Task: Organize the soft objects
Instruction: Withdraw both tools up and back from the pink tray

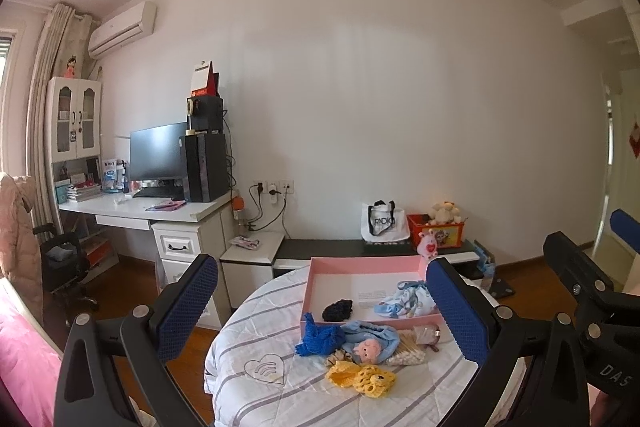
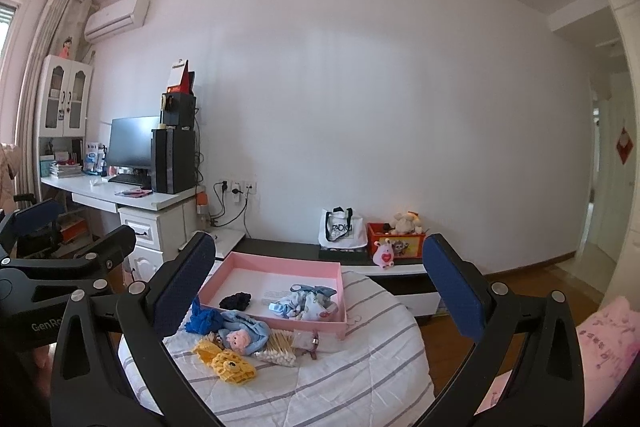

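White walls back a round counter (image 1: 280, 399) under a striped quilted cover. On it a pink tray (image 1: 360, 263) lies with its long axis running left to right; inside sit a black scrunchie (image 1: 338, 309) and a pale blue patterned cloth (image 1: 408, 305). Just in front of the tray lie a blue knit piece (image 1: 318, 337), a light blue hat with a pink doll face (image 1: 370, 341), a yellow crochet piece (image 1: 362, 379) and a bag of cotton swabs (image 1: 410, 347). Left gripper (image 1: 322, 307) and right gripper (image 2: 320, 291) hover with fingers spread wide, holding nothing. A white tote bag (image 1: 382, 223) against the wall reads "RADIO".
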